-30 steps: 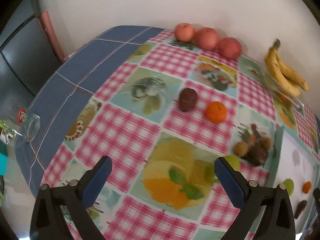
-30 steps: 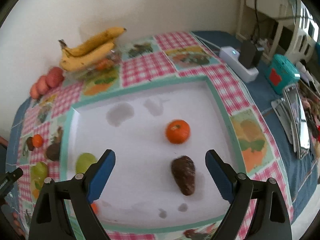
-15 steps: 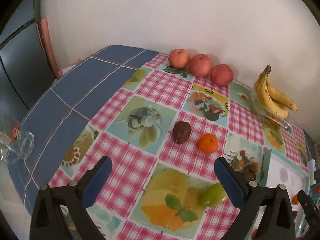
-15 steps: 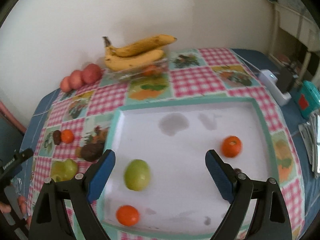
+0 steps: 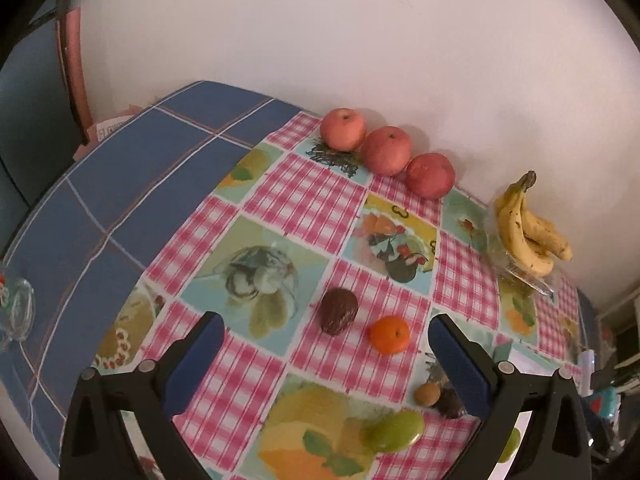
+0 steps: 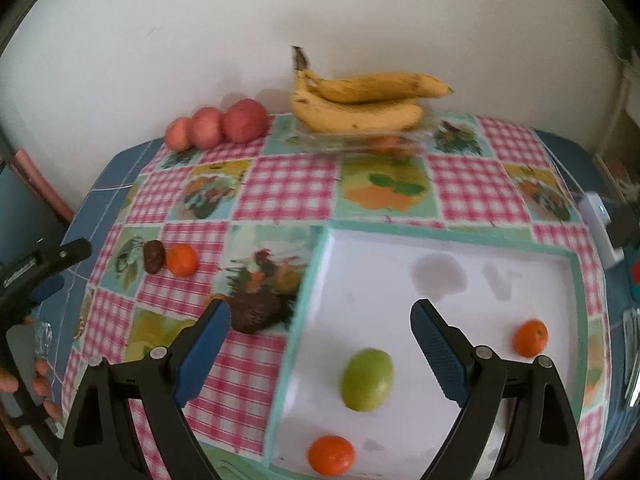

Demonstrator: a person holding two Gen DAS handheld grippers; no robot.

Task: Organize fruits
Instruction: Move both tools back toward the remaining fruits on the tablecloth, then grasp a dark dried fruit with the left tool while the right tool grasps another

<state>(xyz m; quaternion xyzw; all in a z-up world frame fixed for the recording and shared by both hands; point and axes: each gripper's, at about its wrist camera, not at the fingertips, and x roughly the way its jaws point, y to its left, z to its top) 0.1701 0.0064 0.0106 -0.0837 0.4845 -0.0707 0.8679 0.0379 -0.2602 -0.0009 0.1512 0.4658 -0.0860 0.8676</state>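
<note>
My left gripper (image 5: 325,342) is open and empty above the checked tablecloth. Ahead of it lie a brown fruit (image 5: 338,310) and an orange (image 5: 389,335); a green fruit (image 5: 396,427) lies lower down. Three red apples (image 5: 386,150) and bananas (image 5: 524,236) sit by the wall. My right gripper (image 6: 321,330) is open and empty over the left edge of the white tray (image 6: 532,276). The tray holds a green fruit (image 6: 367,379) and two oranges (image 6: 530,337) (image 6: 330,454). A dark brown fruit (image 6: 256,312) lies beside the tray.
A clear dish (image 6: 360,142) sits under the bananas (image 6: 360,102). A glass (image 5: 14,308) stands at the left on the blue cloth. A white power strip (image 6: 598,220) lies at the right table edge. The left gripper's tip (image 6: 44,260) shows in the right wrist view.
Both grippers have pulled back and tilted up, staying open. The right wrist view has swung left, so the tray's left edge and the fruits outside it now show.
</note>
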